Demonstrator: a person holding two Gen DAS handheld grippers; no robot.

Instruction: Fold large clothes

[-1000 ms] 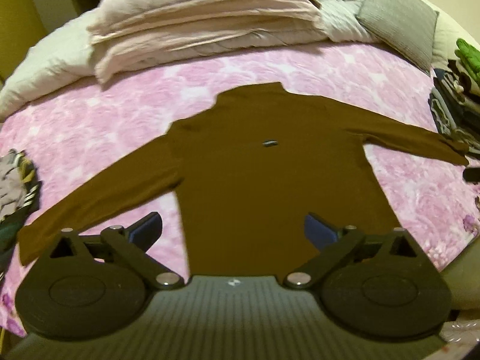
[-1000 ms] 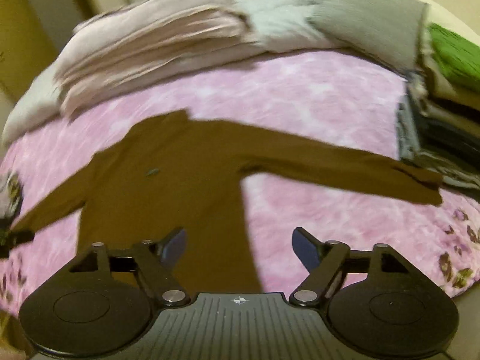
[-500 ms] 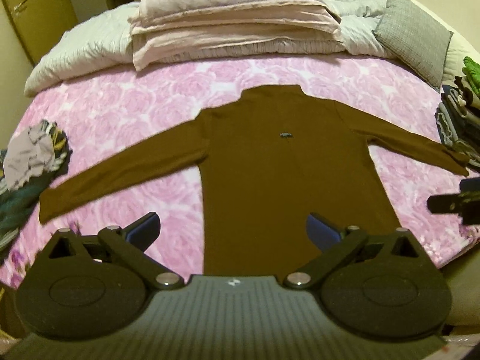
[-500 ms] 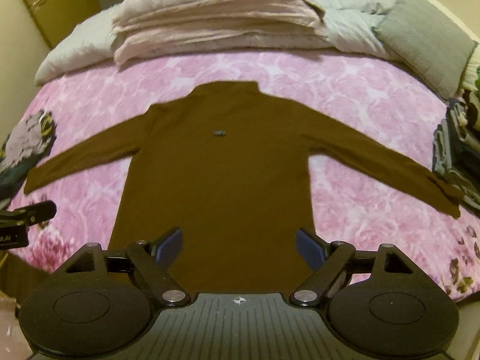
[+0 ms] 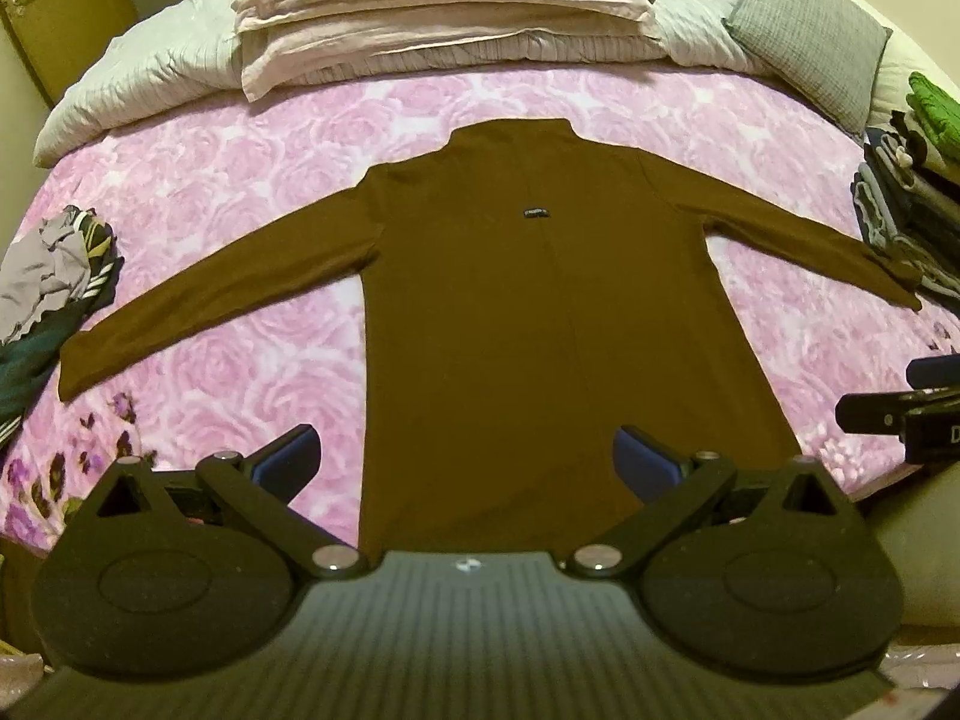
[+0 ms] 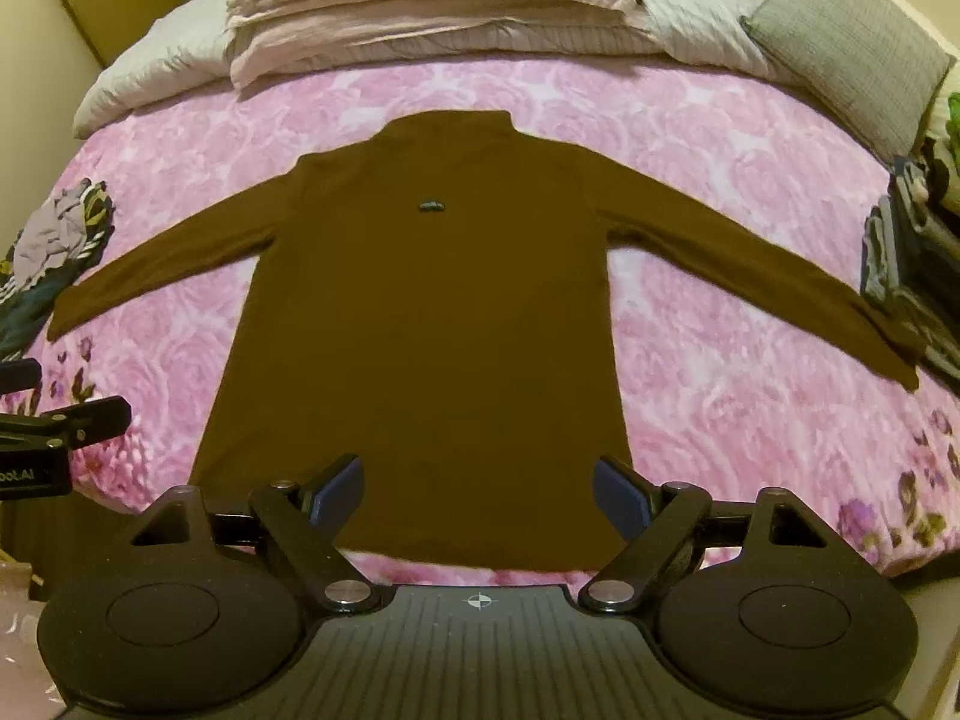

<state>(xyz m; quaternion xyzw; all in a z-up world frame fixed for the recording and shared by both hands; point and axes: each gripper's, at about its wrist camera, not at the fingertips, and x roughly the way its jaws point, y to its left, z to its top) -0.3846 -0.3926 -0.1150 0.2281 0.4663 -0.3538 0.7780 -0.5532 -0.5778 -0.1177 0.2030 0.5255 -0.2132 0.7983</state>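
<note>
brown sweater [image 5: 540, 324] lying flat on pink bed [image 5: 252, 180], sleeves spread, left gripper [image 5: 465, 462] and right gripper [image 6: 477, 489] both hovering wide open near hem, gripping nothing

Brown long-sleeved top [image 5: 540, 312], flat, sleeves spread

The long-sleeved top [image 5: 540, 330] is plain dark brown with a small dark label [image 5: 534, 213] on it, lying on a pink rose-patterned bedspread [image 5: 240, 180]. Folded pale pink bedding [image 5: 432, 0] and a grey checked cushion [image 5: 804, 30] sit beyond it. Each hand-held gripper has black arms and blue pads [image 6: 336, 489].
</note>
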